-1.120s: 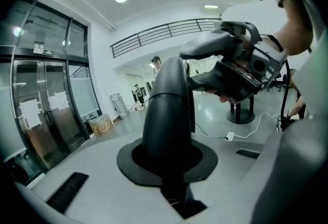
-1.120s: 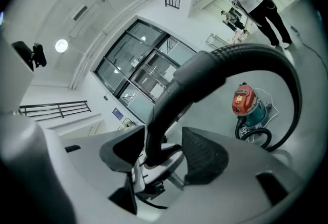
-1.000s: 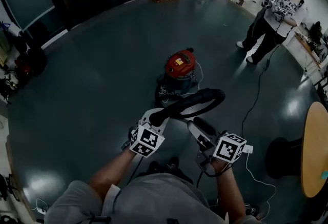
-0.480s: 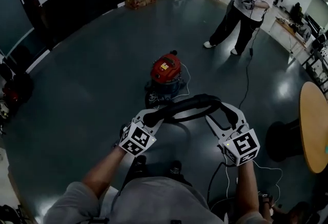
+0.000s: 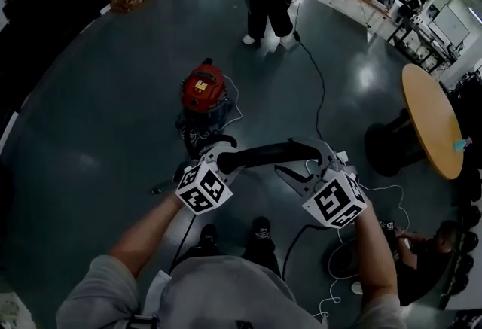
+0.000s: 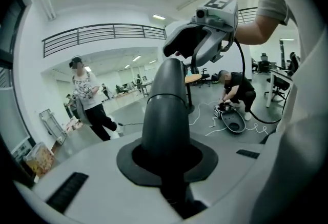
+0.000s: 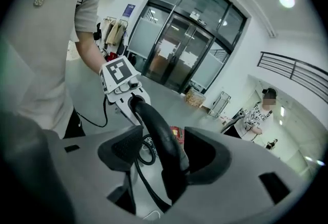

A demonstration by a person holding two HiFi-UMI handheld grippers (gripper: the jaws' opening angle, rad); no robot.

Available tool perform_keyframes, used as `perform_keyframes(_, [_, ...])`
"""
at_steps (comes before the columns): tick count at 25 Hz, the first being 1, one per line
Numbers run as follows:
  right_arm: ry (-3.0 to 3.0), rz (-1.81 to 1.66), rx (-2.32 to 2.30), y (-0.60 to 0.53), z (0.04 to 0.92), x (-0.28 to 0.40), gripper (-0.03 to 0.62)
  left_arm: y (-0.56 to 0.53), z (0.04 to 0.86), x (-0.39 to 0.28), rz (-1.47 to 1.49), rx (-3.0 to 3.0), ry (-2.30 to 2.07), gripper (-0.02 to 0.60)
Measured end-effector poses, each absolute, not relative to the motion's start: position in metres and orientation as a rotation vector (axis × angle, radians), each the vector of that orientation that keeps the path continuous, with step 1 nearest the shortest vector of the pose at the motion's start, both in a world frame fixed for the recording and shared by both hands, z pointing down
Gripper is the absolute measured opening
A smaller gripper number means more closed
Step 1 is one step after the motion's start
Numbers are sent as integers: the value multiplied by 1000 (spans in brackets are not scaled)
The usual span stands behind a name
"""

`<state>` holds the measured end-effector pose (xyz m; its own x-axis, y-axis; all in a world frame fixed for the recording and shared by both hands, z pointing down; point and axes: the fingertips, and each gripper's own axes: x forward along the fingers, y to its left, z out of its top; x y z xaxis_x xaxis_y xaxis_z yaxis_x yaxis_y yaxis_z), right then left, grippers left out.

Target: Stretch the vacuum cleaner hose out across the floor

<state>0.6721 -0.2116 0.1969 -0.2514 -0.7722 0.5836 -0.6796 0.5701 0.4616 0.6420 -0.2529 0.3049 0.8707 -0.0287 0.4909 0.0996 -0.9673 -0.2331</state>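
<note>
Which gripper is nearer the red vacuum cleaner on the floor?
Left. The left gripper, clamped on the hose, sits just this side of the vacuum cleaner; the right gripper, its jaws just opening around the hose, is farther off to its right.

We wear a grey short-sleeved T-shirt [image 5: 226, 297] and dark shoes [image 5: 260, 228]. Our left gripper [image 5: 221, 152] and right gripper [image 5: 294, 159] have pale grey shells with dark pads. Each has a white cube [image 5: 202, 189] with black square markers and a black cable [image 7: 105, 108].
</note>
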Motion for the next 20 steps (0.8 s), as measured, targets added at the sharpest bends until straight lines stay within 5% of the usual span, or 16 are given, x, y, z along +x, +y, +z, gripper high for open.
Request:
perform_keyframes(12, [-1781, 248, 1032, -143, 262, 640, 235, -165, 305, 638, -694, -2464, -665, 57])
perform_keyframes(15, [-1743, 305, 1087, -104, 273, 633, 135, -128, 311, 631, -700, -2398, -786, 57])
perform_keyframes(20, [-1824, 423, 1276, -43, 289, 596, 129, -68, 330, 597, -767, -2269, -968, 58])
